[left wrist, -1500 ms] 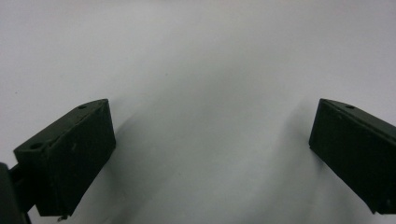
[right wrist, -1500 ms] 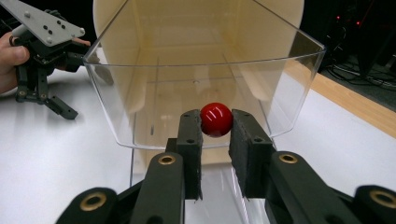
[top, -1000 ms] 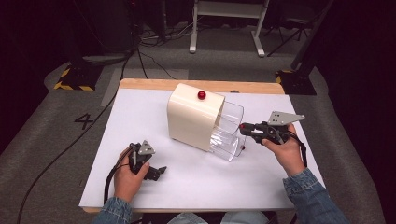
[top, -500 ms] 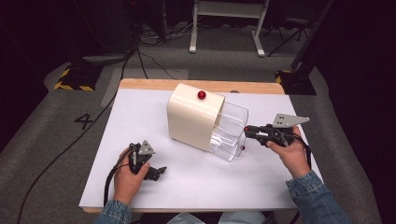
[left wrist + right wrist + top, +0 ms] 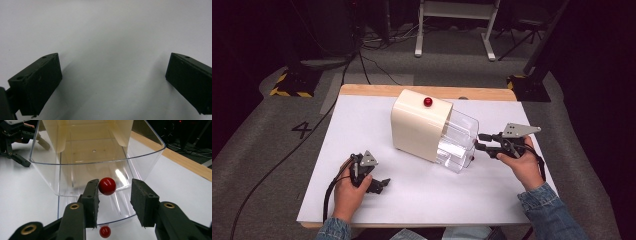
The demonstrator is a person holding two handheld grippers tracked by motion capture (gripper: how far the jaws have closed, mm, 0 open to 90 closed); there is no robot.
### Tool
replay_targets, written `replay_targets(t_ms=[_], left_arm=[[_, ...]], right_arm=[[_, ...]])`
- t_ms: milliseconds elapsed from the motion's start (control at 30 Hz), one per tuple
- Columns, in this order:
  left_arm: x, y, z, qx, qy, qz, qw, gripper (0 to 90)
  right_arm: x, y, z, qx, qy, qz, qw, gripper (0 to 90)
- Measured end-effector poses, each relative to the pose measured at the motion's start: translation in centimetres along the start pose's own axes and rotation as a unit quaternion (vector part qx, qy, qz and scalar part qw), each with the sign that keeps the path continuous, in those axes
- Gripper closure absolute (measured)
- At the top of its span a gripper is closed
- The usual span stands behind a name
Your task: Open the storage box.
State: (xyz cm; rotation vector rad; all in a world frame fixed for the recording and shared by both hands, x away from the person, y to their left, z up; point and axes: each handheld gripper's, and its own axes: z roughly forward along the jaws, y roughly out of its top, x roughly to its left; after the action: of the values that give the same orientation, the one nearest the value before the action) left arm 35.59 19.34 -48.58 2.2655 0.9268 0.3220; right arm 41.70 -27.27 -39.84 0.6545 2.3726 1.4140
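A cream box (image 5: 419, 125) with a red knob (image 5: 427, 102) on top stands mid-table. Its clear plastic drawer (image 5: 458, 142) sticks out toward the right. In the right gripper view the drawer (image 5: 75, 170) has a small red knob (image 5: 107, 186) on its front wall. My right gripper (image 5: 115, 192) is open around that knob, which sits against the left jaw and clear of the right one. From above, the right gripper (image 5: 479, 141) is at the drawer's front. My left gripper (image 5: 384, 184) rests on the white table (image 5: 362, 120), open (image 5: 113, 75), with nothing between its jaws.
A wooden strip (image 5: 377, 90) edges the table's far side. The left hand's gripper (image 5: 15, 142) shows beyond the drawer in the right gripper view. Cables and a stand's legs (image 5: 452, 35) lie on the floor behind the table.
My right gripper has shifted a little to the right at the drawer's front, and the drawer has come out slightly with it. The left gripper has stayed put.
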Motion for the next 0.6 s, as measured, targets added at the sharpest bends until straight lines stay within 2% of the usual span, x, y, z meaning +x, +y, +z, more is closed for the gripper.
replay_targets(t_ms=[233, 467, 533, 600], left_arm=[[0.0, 0.0, 0.0, 0.0, 0.0, 0.0, 1.0, 0.5], [0.0, 0.0, 0.0, 0.0, -0.001, -0.001, 1.0, 0.5], [0.0, 0.0, 0.0, -0.002, -0.002, -0.003, 1.0, 0.5], [0.0, 0.0, 0.0, -0.001, -0.001, -0.001, 1.0, 0.5]], right_arm=[[0.0, -0.6, -0.2, 0.003, -0.001, 0.007, 1.0, 56.1], [0.1, -1.1, -1.7, 0.004, -0.008, 0.013, 0.9999, 50.5], [0.3, -1.6, -2.6, 0.007, -0.013, 0.039, 0.9991, 44.9], [0.4, -1.8, -3.0, 0.008, -0.016, 0.047, 0.9987, 42.8]])
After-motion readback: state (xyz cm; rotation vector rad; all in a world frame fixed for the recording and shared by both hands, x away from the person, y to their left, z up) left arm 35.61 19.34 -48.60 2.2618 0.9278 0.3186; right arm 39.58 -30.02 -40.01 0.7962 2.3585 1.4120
